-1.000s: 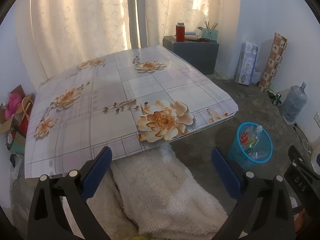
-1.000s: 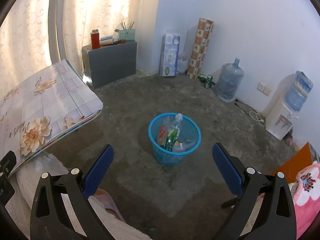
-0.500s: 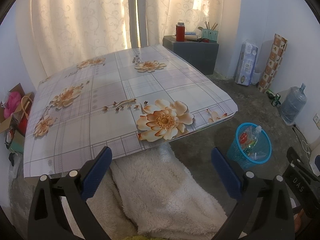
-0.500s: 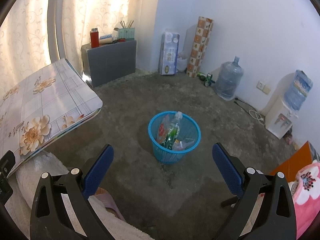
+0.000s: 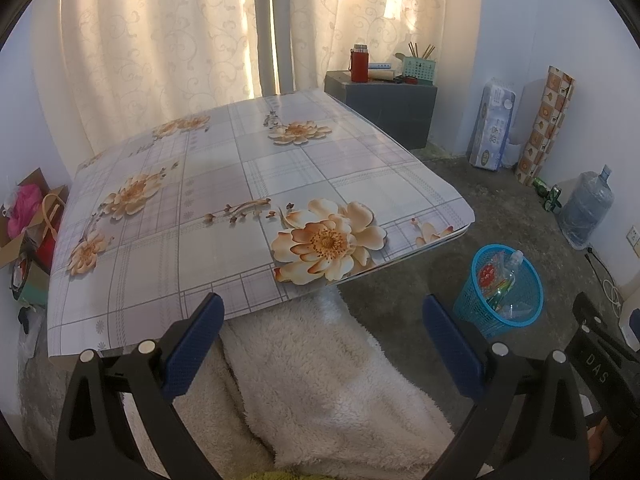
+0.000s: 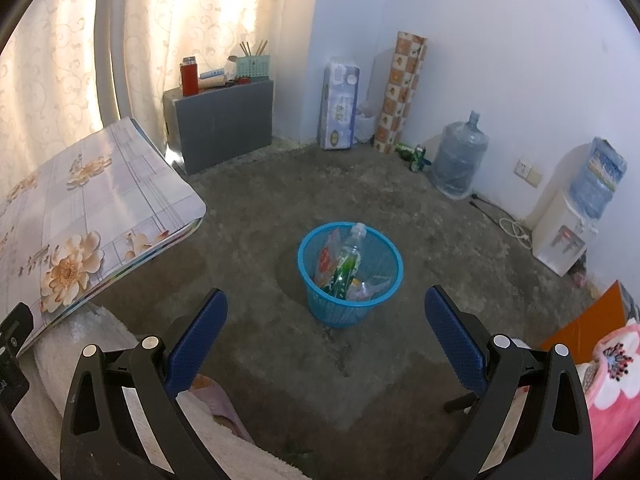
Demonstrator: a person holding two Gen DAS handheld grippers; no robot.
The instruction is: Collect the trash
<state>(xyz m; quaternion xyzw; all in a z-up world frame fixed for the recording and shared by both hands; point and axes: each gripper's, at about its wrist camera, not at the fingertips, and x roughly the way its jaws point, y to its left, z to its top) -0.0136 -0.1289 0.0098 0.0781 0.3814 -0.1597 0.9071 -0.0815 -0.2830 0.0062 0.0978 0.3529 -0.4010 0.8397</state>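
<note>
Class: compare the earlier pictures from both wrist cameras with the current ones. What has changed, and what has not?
Almost nothing. Both views shift slightly, so the basket sits a little higher in the right view. Nothing was grasped or released. The left gripper and right gripper stay open and empty, the trash stays in the basket, and the table stays bare.

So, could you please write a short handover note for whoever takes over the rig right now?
Left gripper: open, empty, above the white fleece beside the floral table.
Right gripper: open, empty, facing the blue basket on the floor.
Done: the basket already holds a plastic bottle and wrappers; no trash shows on the tabletop.
Left: possibly the green bottles on the floor by the water jug, if they count as trash.
</note>
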